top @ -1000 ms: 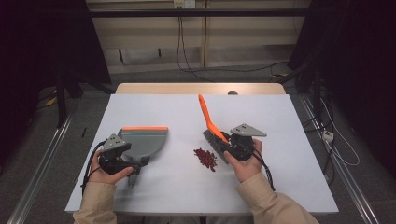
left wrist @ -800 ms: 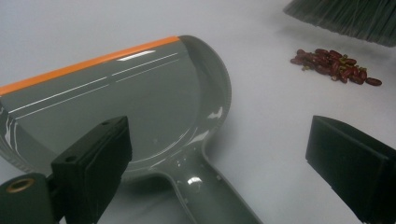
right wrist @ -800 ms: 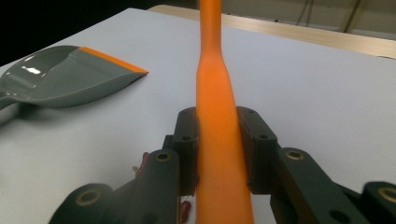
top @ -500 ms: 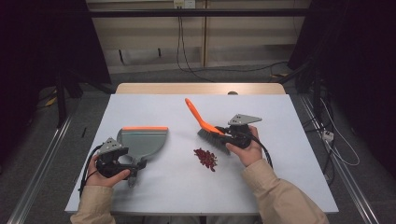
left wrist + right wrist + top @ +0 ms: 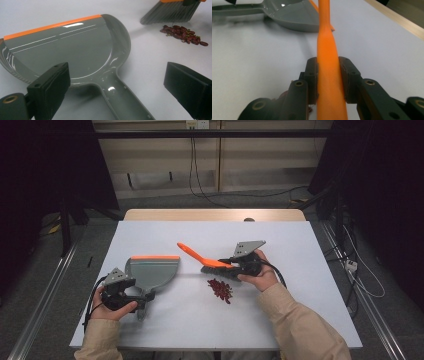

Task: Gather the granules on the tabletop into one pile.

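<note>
I am clamping the orange plastic brush (image 5: 210, 262) in my right claw (image 5: 329, 77), lining up to sweep red beans (image 5: 220, 289) into the grey dustpan (image 5: 150, 272); my left claw (image 5: 120, 82) is hanging open around its handle near the worktop's left edge.

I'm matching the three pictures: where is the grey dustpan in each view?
High view: dustpan lies left of centre, beside the left tool.
Left gripper view: pan spreads across the centre-left.
Right gripper view: top left.
Shared landmark: the orange brush.
</note>
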The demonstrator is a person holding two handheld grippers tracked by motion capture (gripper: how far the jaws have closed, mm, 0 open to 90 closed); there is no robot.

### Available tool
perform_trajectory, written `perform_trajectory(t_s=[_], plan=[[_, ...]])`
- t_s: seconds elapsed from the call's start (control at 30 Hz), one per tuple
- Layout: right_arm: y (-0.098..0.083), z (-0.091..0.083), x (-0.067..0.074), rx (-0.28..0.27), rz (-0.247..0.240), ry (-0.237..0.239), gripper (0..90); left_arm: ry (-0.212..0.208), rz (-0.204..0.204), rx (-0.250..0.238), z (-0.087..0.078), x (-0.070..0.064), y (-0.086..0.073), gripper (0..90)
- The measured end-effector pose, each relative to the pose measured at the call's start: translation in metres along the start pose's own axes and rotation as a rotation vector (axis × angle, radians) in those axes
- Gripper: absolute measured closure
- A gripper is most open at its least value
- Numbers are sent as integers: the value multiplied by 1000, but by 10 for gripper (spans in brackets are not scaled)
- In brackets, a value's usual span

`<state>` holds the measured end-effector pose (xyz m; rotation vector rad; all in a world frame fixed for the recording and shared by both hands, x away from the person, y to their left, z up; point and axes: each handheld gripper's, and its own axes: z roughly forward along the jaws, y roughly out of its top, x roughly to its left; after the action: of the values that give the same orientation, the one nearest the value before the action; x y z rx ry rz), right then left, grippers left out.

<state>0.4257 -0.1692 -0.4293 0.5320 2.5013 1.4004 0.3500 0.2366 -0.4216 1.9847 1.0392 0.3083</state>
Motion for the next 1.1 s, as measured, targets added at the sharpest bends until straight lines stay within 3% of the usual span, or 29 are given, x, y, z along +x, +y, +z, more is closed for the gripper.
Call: perform_trajectory(t_s=[0.3,0.73,0.87,1.1], plan=[[2,-9,15,36,-78,71,712,7,-4,-12,-3,0,0,65],[-2,-14,26,-1,-81,81,713,9,-5,-2,-4,-1,-3,65],[-2,-17,25,-28,-50,69,713,11,-3,2,-5,-2,-4,65],[-5,-28,18,-55,32,-9,713,7,-6,23,-4,-4,-6,65]])
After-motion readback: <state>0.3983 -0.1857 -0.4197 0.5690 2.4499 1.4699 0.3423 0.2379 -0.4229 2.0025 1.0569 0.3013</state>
